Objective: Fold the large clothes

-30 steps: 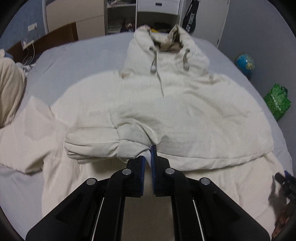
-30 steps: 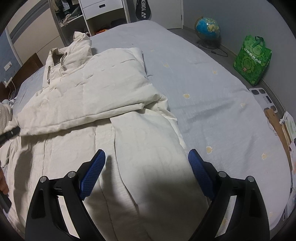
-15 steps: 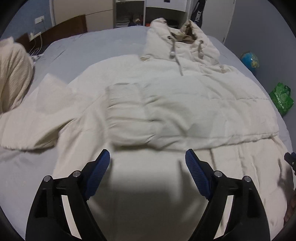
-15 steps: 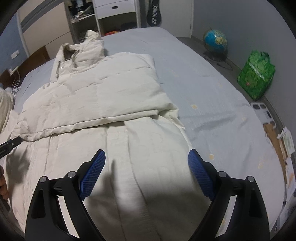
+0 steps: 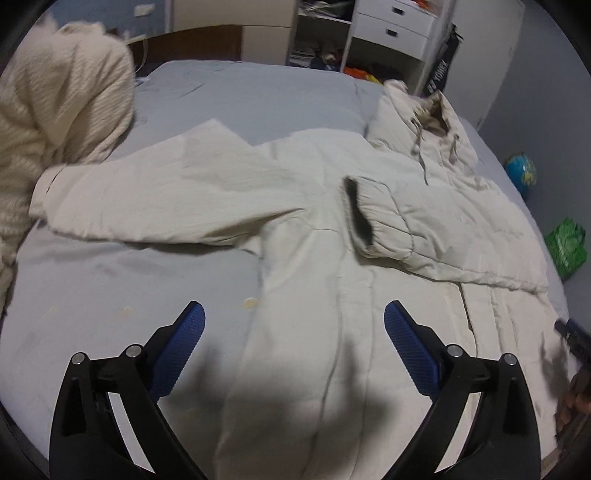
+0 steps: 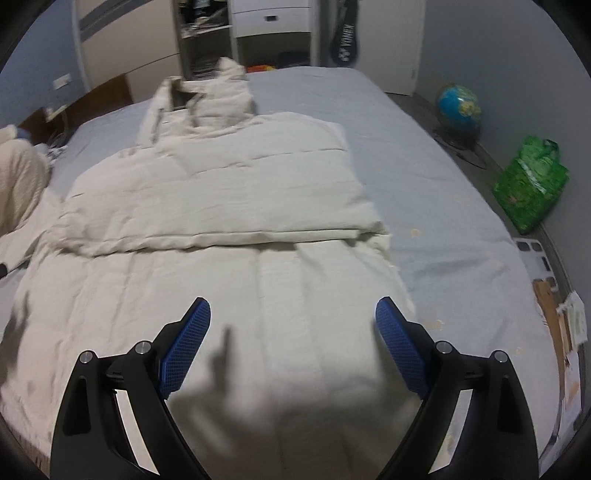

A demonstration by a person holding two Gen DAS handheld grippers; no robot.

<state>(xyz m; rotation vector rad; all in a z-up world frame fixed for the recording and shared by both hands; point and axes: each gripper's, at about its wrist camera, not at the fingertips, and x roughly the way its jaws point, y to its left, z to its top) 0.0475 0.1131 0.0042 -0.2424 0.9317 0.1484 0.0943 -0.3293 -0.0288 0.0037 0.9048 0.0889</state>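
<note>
- The cream hooded jacket (image 5: pixel 332 295) lies face up on the grey bed (image 5: pixel 110 295), its hood (image 5: pixel 421 122) toward the white drawer unit (image 5: pixel 391 29) at the bed's head.
- One sleeve (image 5: pixel 166 199) stretches flat across the sheet away from the jacket's body, ending beside a ribbed cream garment (image 5: pixel 55 110).
- The other sleeve (image 5: pixel 424 229) is folded across the jacket's chest, its dark cuff opening (image 5: pixel 356 210) near the middle.
- The left gripper (image 5: pixel 294 332) hovers over the jacket's lower part, jaws wide apart and holding nothing.
- The right gripper (image 6: pixel 293 328) also hangs above the jacket's lower part, jaws spread and empty.
- On the floor beside the bed stand a globe (image 6: pixel 458 107) and a green bag (image 6: pixel 532 184).
</note>
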